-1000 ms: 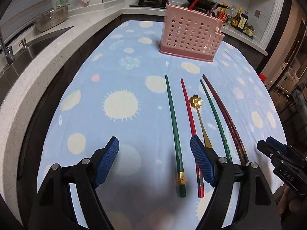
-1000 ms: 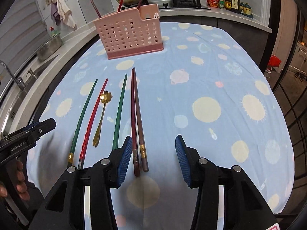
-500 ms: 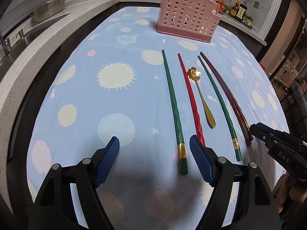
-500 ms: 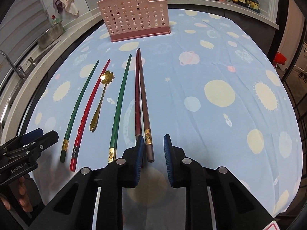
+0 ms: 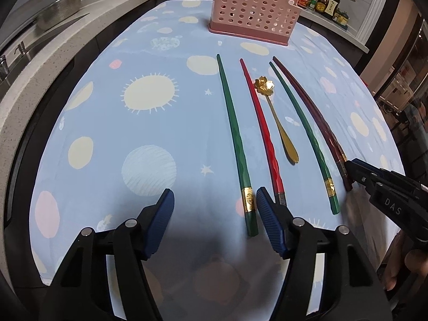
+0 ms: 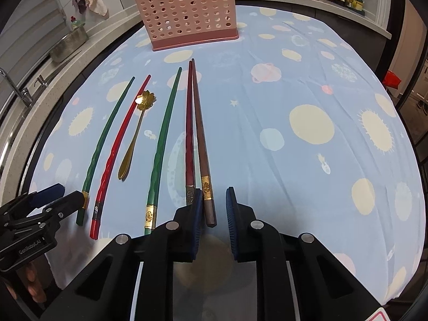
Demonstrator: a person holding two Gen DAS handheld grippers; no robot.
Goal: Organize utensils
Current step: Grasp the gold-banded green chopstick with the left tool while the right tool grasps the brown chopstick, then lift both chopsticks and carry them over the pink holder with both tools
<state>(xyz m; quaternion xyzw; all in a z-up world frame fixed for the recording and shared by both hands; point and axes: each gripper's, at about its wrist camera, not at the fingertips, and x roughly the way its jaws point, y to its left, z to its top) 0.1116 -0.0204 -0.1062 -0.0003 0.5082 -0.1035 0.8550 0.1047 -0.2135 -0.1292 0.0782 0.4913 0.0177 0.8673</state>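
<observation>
In the left wrist view, your left gripper stands wide apart, holding nothing, with the nearest green chopstick's handle end between its pads. In the right wrist view, your right gripper is narrowed around the brown chopstick without clamping it. The pink utensil basket stands beyond the chopstick tips.

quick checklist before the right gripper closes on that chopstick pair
1. Brown chopstick end between the right gripper fingers: ok.
2. Dark red chopstick also inside the gap: not ok, its end lies at or behind the left finger.
3. Right gripper jaws apart: ok, narrow gap.
4. Neighbouring green chopstick outside the jaws: ok.
5. Left gripper out of the way: ok, open, over the far-left green chopstick.
6. Pink holder upright: ok.
</observation>
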